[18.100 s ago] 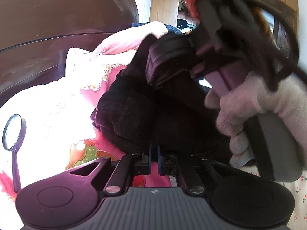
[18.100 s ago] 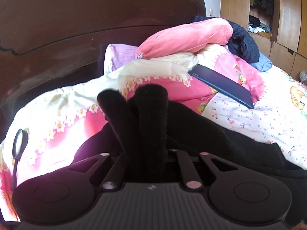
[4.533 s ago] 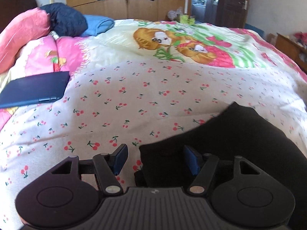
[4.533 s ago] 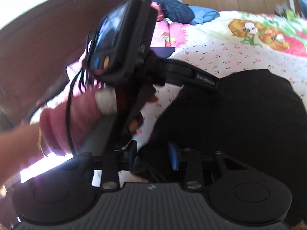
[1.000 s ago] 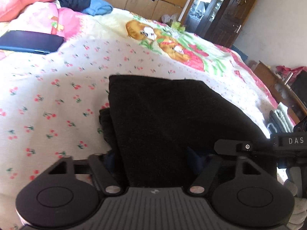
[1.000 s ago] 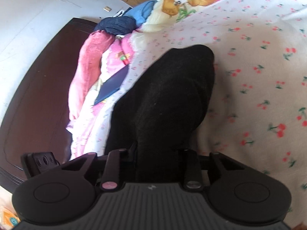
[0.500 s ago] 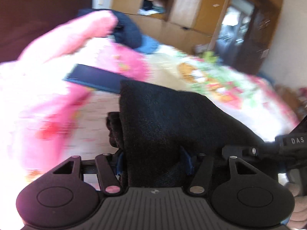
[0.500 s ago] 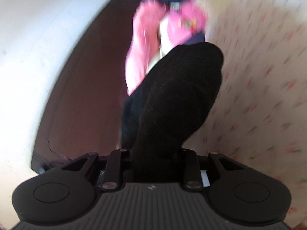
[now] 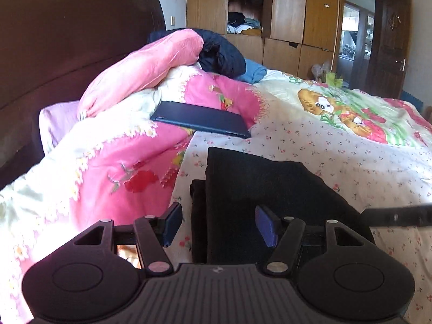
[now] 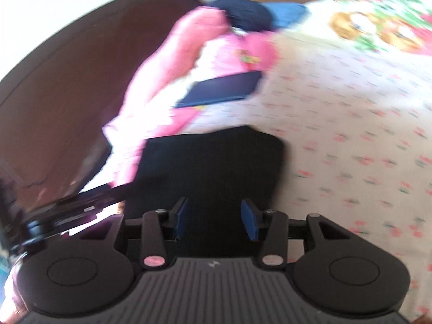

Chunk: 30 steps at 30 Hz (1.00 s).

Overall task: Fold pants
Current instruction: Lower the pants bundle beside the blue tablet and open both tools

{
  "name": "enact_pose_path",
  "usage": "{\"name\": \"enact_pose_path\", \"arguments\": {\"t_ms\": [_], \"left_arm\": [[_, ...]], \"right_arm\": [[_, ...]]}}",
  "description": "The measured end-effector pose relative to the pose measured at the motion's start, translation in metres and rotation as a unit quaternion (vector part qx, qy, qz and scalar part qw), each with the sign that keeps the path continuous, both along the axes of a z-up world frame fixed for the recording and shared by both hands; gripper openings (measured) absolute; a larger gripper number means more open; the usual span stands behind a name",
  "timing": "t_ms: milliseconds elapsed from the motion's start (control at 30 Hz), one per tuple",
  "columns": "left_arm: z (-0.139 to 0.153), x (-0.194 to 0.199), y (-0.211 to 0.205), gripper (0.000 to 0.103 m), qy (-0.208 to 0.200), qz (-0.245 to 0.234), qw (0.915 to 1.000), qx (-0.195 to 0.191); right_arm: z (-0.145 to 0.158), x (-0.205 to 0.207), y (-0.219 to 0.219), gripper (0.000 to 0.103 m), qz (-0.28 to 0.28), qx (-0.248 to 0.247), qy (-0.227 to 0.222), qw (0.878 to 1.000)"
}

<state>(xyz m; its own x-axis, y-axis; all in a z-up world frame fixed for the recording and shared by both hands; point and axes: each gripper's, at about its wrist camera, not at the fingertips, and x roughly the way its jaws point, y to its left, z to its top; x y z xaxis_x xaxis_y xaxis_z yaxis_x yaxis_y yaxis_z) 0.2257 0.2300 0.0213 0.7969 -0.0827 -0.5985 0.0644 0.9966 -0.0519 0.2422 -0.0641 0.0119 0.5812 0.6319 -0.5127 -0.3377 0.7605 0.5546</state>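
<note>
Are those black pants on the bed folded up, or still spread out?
Folded: the black pants lie as a compact rectangle with stacked layers at their left edge.

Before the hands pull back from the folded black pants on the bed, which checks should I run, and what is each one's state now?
1. Left gripper pads clear of the folded black pants, jaws opening: ok.
2. Right gripper pads clear of the cloth, jaws opening: ok.
3. Pants lying on the cherry-print bed sheet: ok.
4. Fold edges aligned: not ok, a lower layer sticks out at the left.
5. Pants apart from the flat dark blue case: ok.
6. Right side of the fold neat: cannot tell.
</note>
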Motion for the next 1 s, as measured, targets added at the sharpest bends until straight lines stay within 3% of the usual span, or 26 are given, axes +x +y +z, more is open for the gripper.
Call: {"name": "enact_pose_path", "arguments": {"t_ms": [100, 167, 233, 300, 367, 433, 533, 667, 1000], "left_arm": [[-0.031, 0.018, -0.010, 0.076, 0.045, -0.003, 0.9982, 0.039], [-0.043, 0.020, -0.007, 0.077, 0.062, 0.006, 0.9978, 0.023], [-0.036, 0.017, -0.003, 0.076, 0.066, 0.021, 0.9976, -0.003], [-0.021, 0.006, -0.008, 0.076, 0.052, 0.031, 0.9981, 0.009], [-0.009, -0.007, -0.017, 0.076, 0.043, 0.041, 0.9977, 0.032], [0.002, -0.025, -0.023, 0.077, 0.034, 0.046, 0.9979, 0.029], [0.018, -0.052, -0.036, 0.091, 0.016, 0.056, 0.9982, 0.013], [0.031, -0.087, -0.073, 0.102, -0.017, 0.053, 0.9977, 0.038], [0.035, -0.142, -0.160, 0.103, -0.028, 0.001, 0.9981, 0.055]], "right_arm": [[-0.009, 0.006, 0.035, 0.042, 0.015, -0.044, 0.012, 0.999], [-0.024, 0.017, 0.044, 0.036, 0.007, -0.062, 0.040, 0.997], [-0.018, 0.016, 0.038, 0.037, 0.000, -0.050, 0.050, 0.998], [-0.001, 0.004, 0.026, 0.038, -0.002, -0.020, 0.035, 0.999], [0.016, -0.013, 0.015, 0.038, -0.008, -0.018, 0.005, 1.000], [0.024, -0.035, 0.005, 0.038, -0.015, -0.016, -0.011, 1.000], [0.031, -0.056, -0.004, 0.038, -0.019, -0.008, -0.011, 1.000], [0.038, -0.093, -0.019, 0.038, -0.035, -0.016, -0.022, 0.999], [0.044, -0.167, -0.080, 0.039, -0.099, -0.010, -0.009, 0.995]]}}
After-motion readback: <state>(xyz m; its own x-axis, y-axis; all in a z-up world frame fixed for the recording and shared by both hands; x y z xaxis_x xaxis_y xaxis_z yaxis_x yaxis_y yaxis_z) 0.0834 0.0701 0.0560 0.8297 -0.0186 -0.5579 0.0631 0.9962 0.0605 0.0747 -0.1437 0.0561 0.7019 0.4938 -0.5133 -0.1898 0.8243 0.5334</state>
